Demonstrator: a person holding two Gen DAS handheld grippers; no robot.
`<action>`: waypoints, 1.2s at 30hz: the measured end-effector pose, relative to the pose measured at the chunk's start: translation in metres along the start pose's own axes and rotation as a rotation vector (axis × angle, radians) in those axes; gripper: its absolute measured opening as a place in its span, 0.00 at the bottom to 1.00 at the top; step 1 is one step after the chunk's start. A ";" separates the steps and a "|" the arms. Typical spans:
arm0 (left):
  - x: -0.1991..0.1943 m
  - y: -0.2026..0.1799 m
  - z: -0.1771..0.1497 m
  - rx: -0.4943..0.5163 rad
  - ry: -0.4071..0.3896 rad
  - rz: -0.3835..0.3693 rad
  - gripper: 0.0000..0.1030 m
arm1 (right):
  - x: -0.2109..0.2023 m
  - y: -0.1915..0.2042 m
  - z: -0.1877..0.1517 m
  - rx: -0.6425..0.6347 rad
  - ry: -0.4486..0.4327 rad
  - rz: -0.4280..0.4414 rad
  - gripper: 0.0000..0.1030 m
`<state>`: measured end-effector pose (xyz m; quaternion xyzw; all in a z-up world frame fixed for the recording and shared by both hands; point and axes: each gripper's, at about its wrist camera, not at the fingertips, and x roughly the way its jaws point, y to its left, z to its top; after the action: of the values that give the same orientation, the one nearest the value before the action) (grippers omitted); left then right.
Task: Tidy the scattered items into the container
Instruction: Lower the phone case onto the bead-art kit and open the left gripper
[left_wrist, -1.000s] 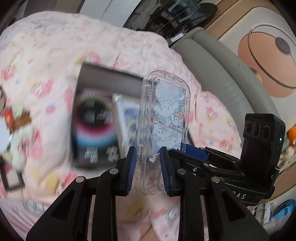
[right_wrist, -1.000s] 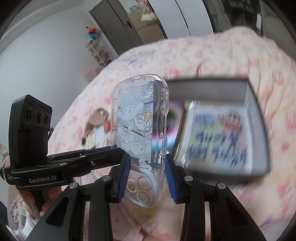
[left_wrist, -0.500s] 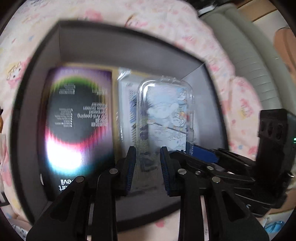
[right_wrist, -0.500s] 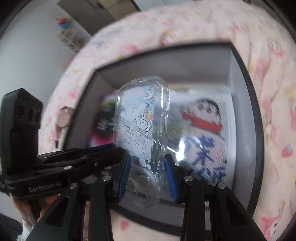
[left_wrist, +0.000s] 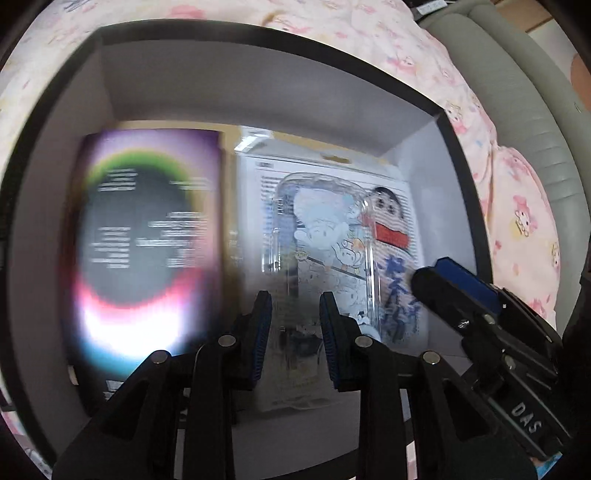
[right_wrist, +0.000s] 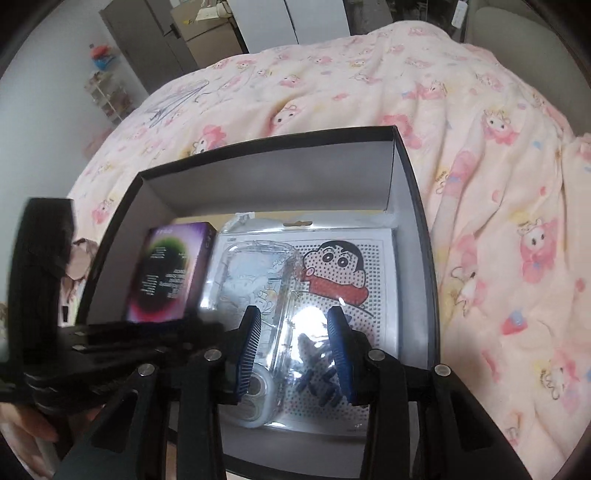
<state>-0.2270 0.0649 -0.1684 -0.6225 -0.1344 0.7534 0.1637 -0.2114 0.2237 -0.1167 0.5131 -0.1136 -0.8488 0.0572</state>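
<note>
Both tongs, left + right, grip clear phone case; long axis toward box far wall.

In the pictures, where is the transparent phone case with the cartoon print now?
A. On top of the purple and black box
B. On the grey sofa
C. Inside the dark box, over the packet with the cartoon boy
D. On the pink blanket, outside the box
C: the transparent phone case is down within the walls of the dark box, over the cartoon boy packet, beside the purple and black box.
</note>
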 end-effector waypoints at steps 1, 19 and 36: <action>0.001 -0.005 -0.002 0.013 0.007 -0.026 0.20 | -0.001 -0.002 0.000 0.009 0.002 0.009 0.33; -0.037 0.022 -0.018 -0.056 -0.094 -0.031 0.17 | 0.044 0.043 -0.004 -0.232 0.116 -0.114 0.36; 0.008 -0.031 -0.001 -0.019 -0.014 -0.073 0.19 | -0.034 -0.011 0.007 0.009 -0.157 -0.088 0.34</action>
<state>-0.2245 0.0963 -0.1632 -0.6137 -0.1653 0.7498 0.1841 -0.2015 0.2426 -0.0870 0.4495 -0.0992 -0.8877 0.0085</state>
